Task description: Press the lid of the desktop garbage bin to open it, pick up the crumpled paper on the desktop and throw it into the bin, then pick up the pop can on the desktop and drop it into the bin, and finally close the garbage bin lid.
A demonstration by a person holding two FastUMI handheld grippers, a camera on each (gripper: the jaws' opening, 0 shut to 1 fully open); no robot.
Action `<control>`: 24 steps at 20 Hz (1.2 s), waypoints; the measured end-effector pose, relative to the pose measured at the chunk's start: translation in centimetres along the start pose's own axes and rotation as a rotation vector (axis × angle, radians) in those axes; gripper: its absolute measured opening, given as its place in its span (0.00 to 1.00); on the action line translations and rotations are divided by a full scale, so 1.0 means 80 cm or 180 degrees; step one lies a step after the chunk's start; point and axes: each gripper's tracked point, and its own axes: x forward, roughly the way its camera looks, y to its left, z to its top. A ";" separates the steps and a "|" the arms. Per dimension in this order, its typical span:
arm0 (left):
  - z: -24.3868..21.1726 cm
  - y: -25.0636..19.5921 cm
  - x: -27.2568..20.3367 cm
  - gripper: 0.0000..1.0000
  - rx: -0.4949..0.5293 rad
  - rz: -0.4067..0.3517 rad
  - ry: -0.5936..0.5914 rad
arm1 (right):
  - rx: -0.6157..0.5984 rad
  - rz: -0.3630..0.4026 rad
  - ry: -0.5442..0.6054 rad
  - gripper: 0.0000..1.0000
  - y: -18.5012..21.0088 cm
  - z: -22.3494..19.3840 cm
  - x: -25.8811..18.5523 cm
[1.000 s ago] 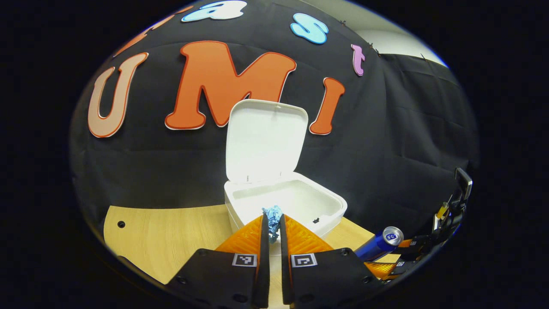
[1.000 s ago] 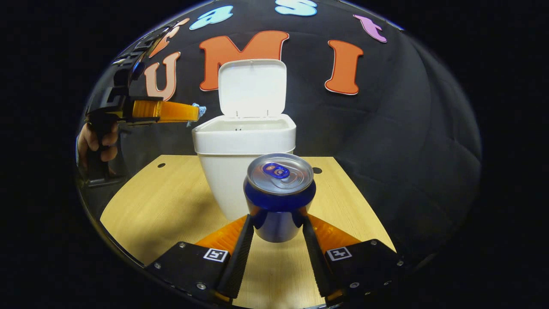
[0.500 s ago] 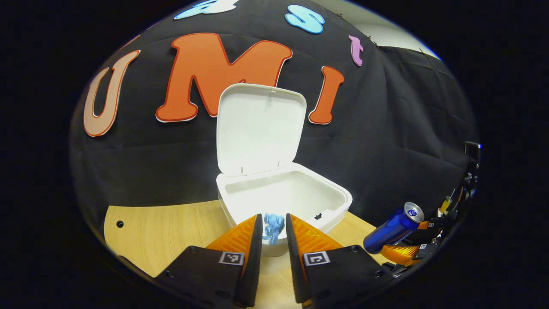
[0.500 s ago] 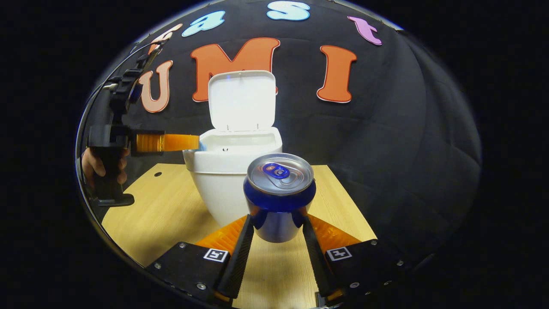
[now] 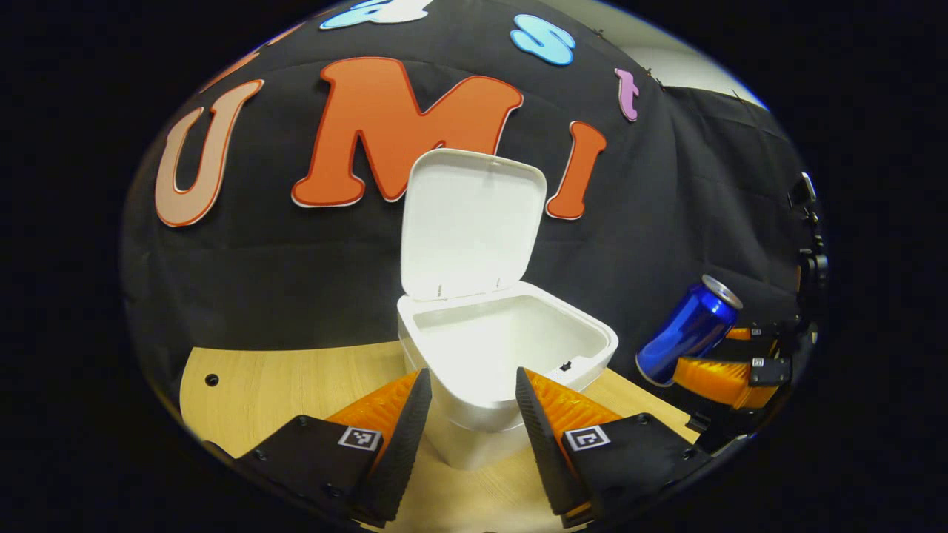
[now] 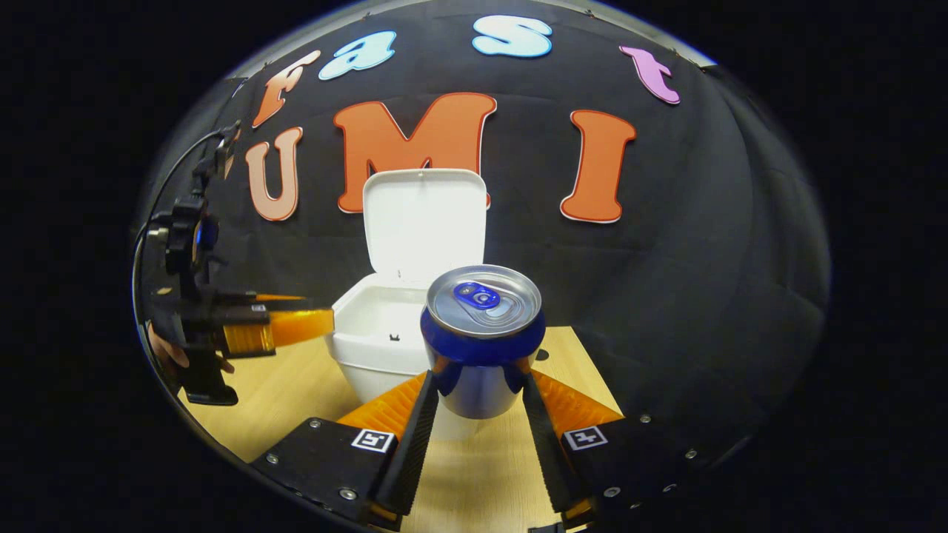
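Left gripper view
Bin: the garbage bin (image 5: 511,355) stands on the wooden surface (image 5: 296,377), its mouth uncovered and pale inside.
Lid: the lid (image 5: 470,222) stands raised behind the mouth, roughly upright.
Left hand-held gripper: the left hand-held gripper (image 5: 468,392) has its fingers spread wide with nothing between them; they flank the near wall of the bin, and whether they touch it cannot be told.
Crumpled paper: no paper is seen in the part of the bin's inside that shows; the bottom is hidden.
Pop can: the pop can (image 5: 689,329) is tilted in the air to the right of the bin, carried by the right hand-held gripper (image 5: 715,370).

Right gripper view
Right hand-held gripper: its two fingers are part-way closed and press on opposite sides of the can's lower body.
Pop can: its top faces the camera, held clear of the surface just in front of the bin.
Bin and lid: the mouth faces up beyond the can; the lid is raised.
Left hand-held gripper: it is level with the bin's rim at the left.

Step in hand (judged): carrying the can to the bin.
Next move calls for: bringing the can over the open mouth, clear of the rim, before the fingers part; the lid then remains to be shut.
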 end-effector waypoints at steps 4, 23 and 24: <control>-0.010 0.035 -0.016 0.94 -0.0092 0.0177 0.0031 | -0.0076 0.0041 -0.0088 0.68 0.003 0.031 0.016; -0.035 0.134 -0.101 0.94 -0.0322 0.0889 -0.0009 | -0.0309 0.0345 -0.0029 0.69 0.059 0.038 0.105; -0.038 0.136 -0.103 0.94 -0.0306 0.0926 0.0004 | -0.0319 0.0362 -0.0019 0.69 0.058 0.035 0.107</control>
